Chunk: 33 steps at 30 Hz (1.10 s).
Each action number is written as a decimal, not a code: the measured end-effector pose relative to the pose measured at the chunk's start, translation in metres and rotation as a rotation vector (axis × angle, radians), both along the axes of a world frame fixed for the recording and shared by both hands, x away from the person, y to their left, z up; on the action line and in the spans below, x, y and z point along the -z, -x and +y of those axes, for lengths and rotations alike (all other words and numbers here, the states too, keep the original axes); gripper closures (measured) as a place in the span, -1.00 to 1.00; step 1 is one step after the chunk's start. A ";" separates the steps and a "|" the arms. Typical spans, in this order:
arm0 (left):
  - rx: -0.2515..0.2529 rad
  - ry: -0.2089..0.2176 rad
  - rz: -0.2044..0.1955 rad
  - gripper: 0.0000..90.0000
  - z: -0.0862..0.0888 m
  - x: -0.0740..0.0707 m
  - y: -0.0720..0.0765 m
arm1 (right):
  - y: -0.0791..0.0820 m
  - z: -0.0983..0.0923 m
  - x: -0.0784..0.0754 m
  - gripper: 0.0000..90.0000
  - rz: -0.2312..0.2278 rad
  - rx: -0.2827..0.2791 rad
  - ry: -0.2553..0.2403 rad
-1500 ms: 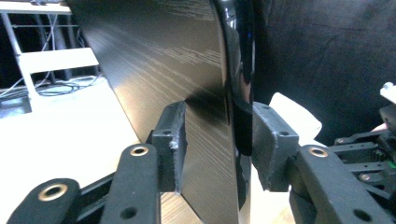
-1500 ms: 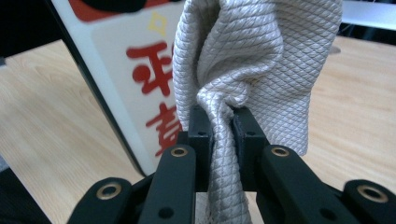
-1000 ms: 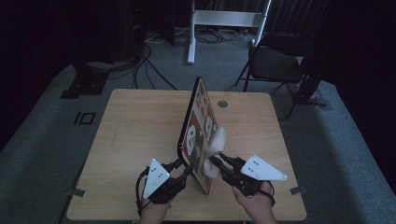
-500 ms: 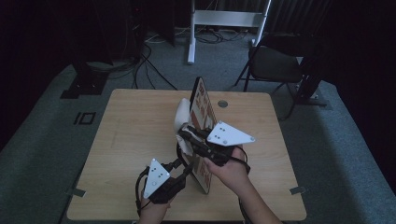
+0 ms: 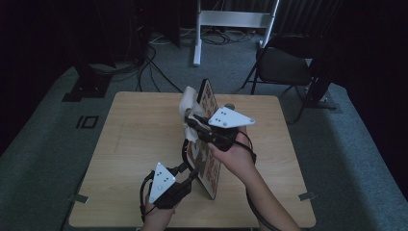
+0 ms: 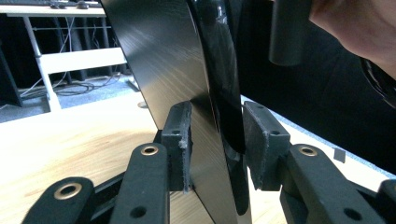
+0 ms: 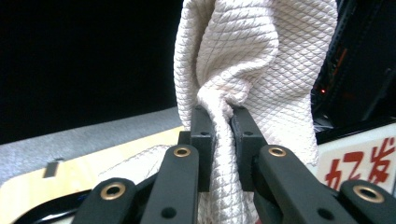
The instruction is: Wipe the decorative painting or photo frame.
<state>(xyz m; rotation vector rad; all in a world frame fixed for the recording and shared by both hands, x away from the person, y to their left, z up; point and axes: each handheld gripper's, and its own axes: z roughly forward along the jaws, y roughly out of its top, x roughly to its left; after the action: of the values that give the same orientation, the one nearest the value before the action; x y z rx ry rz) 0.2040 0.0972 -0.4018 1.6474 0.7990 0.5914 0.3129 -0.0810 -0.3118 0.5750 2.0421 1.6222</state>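
Over the table (image 5: 134,144), cloth (image 5: 188,107) now farther along the board (image 5: 210,159).

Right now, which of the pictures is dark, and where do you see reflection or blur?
High view: dim overall, the room behind almost black, the wooden table lit best. Left gripper view: the glossy black back of the board mirrors the wood grain; the hand at top right is blurred. Right gripper view: the white cloth is sharp, background black.

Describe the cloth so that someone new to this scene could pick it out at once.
Start at the wooden table, where a board stands on edge. The cloth hangs at the board's far end, pinched in the right gripper. It alone is soft, cream-white, with a quilted diamond weave.
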 end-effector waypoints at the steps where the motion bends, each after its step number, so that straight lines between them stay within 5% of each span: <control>1: 0.000 0.001 0.001 0.44 0.000 0.000 0.000 | -0.003 0.001 -0.001 0.83 -0.002 0.010 0.010; 33: 0.000 -0.023 -0.015 0.44 0.000 0.000 0.001 | -0.087 0.001 -0.005 0.84 0.035 0.190 0.048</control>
<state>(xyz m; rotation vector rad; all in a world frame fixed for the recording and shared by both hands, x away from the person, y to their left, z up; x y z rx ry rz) 0.2030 0.0972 -0.4016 1.6620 0.7840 0.6134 0.3997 -0.0803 -0.3064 0.7611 1.9792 1.4585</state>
